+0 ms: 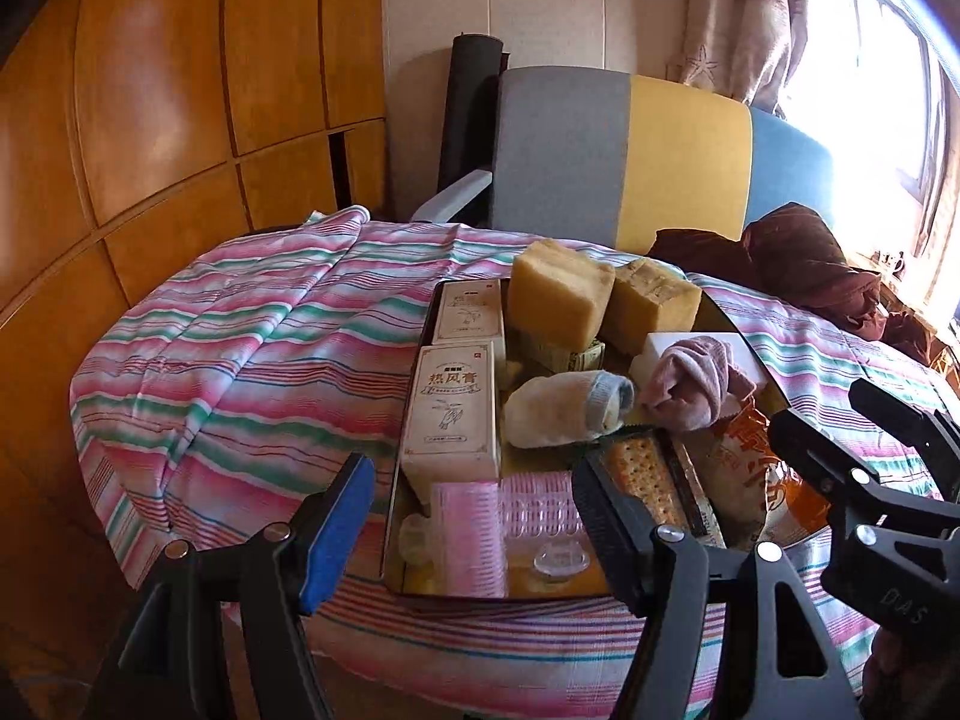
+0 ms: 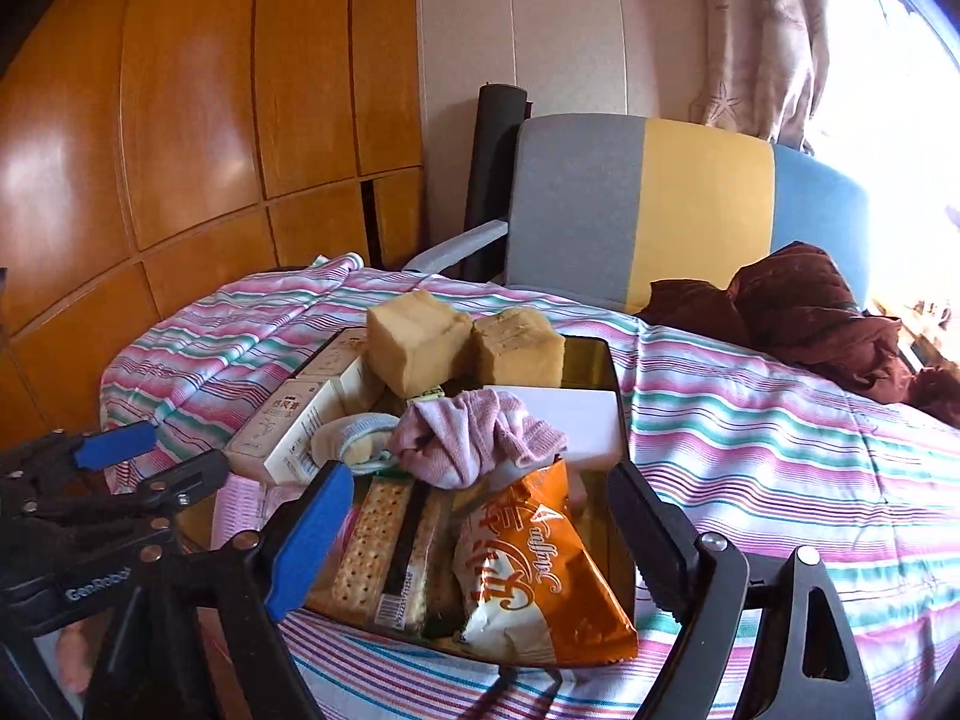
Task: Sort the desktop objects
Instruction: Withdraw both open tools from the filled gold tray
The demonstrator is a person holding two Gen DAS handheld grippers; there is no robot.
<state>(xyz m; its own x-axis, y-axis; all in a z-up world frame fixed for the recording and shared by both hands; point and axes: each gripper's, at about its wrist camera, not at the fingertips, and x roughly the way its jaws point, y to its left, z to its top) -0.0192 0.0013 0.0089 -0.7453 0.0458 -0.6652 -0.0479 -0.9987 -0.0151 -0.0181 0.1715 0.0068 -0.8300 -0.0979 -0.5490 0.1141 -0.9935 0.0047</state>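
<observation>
A bench [image 1: 252, 348] draped in a pink, green and white striped cloth fills both views, with a grey, yellow and blue chair [image 1: 624, 156] behind its far edge and a dark brown bundle of cloth [image 2: 804, 312] lying at its far right corner. A shallow dark tray [image 2: 606, 360] sits on the bench towards its near edge and holds everything to be sorted.

At the tray's far end two large yellowish blocks [image 1: 558, 294] stand side by side, touching. Along the tray's left edge lie two cream boxes [image 1: 456, 414] printed with brown lettering, one behind the other. At the right side a white box [image 2: 576, 420] lies flat, with a crumpled pink sock [image 2: 474, 438] resting partly on it. Just left of that is a rolled white sock [image 1: 564, 408] with a grey cuff. Near the front edge an orange snack bag [image 2: 534, 576] lies beside a pack of crackers [image 2: 384, 552], and at the front left corner lies a pink and clear plastic pack [image 1: 510, 522].

The left gripper [image 1: 474, 516] hangs above the tray's near left corner, jaws spread wide and holding nothing. The right gripper [image 2: 480, 528] hangs above the near right part, astride the snack bag and crackers, also wide apart and empty.
</observation>
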